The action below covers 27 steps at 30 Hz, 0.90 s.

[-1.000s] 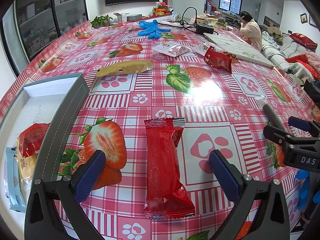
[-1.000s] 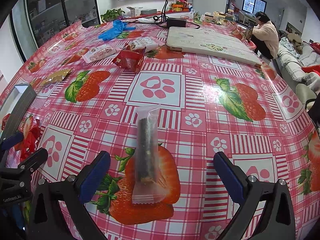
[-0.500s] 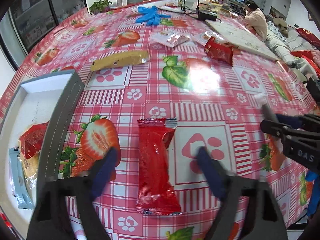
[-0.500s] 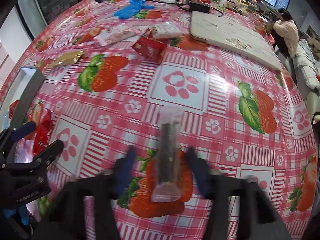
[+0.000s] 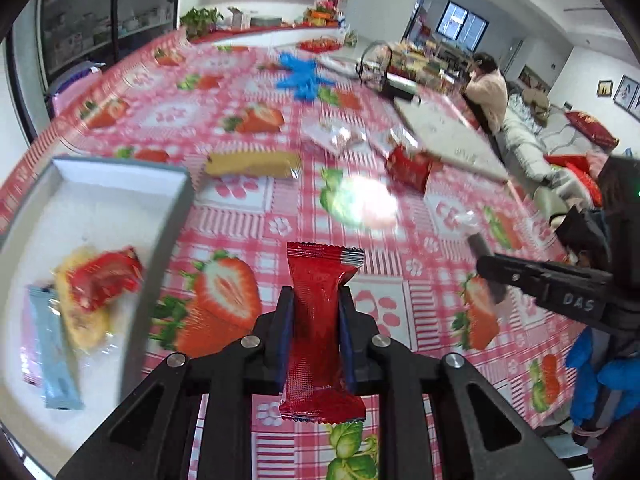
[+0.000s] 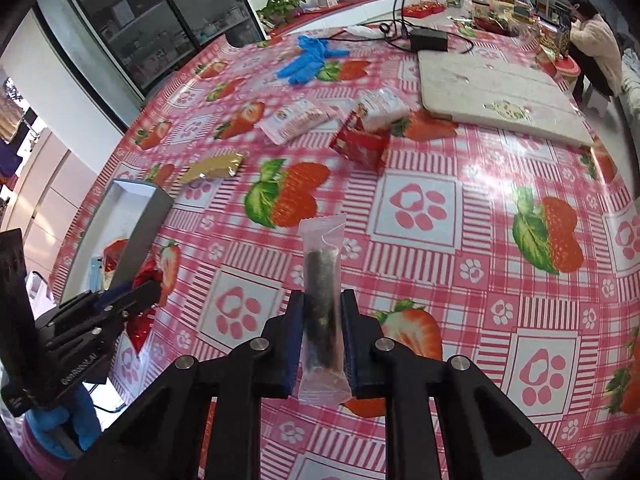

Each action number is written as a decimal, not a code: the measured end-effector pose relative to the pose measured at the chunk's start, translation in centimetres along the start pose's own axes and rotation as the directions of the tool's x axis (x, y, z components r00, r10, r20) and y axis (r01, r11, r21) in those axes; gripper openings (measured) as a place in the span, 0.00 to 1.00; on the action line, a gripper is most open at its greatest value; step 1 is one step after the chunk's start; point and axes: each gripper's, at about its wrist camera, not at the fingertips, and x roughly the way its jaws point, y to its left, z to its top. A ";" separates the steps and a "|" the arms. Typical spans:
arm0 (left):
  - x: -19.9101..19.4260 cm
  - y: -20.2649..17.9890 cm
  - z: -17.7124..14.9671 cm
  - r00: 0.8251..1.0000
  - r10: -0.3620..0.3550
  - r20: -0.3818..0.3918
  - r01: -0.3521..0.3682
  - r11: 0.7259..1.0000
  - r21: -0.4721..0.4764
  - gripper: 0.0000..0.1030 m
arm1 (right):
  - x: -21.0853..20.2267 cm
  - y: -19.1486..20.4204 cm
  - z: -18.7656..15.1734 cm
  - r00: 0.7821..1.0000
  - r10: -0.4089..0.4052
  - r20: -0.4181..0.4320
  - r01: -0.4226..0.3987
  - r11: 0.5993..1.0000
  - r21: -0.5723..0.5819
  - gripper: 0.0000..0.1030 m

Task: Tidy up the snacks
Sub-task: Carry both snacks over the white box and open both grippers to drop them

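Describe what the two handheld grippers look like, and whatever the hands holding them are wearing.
Both are alike: the left gripper and right gripper have matte black angular linkage arms with silver round pivot bolts and flat blue pads on the fingers. Seen side-on from the left wrist camera, the right gripper's black body carries pale "DAS" lettering. Each hand wears a bright blue glove. No cables are visible.

Through my two fisheye lenses the room was brightly and evenly lit, overhead glare bloomed white on the glossy tablecloth [image 5: 362, 204], motion blur smeared my left view's table and tray [image 5: 120, 184], and both frames curved strongly into dark vignetted corners.
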 end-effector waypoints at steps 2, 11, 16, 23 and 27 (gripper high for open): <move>-1.0 0.6 0.5 1.000 0.003 0.020 -0.003 1.000 -0.004 0.22 | 0.2 0.8 0.8 1.000 0.018 0.001 -0.018 1.000 -0.007 0.19; -4.6 5.3 1.6 0.993 0.083 0.084 -0.079 0.996 -0.051 0.22 | 0.7 7.9 3.2 0.997 0.073 -0.002 -0.073 0.989 -0.126 0.19; -6.1 9.4 1.4 0.986 0.142 0.087 -0.132 0.985 -0.108 0.22 | 2.2 13.0 4.4 0.994 0.108 -0.023 -0.110 0.972 -0.209 0.19; -7.5 15.2 0.4 0.975 0.208 0.081 -0.188 0.960 -0.206 0.22 | 4.6 21.0 5.3 0.984 0.158 -0.079 -0.176 0.929 -0.327 0.19; -7.0 17.4 -0.3 0.974 0.218 0.059 -0.198 0.949 -0.247 0.22 | 6.4 24.7 5.3 0.980 0.161 -0.115 -0.193 0.906 -0.377 0.19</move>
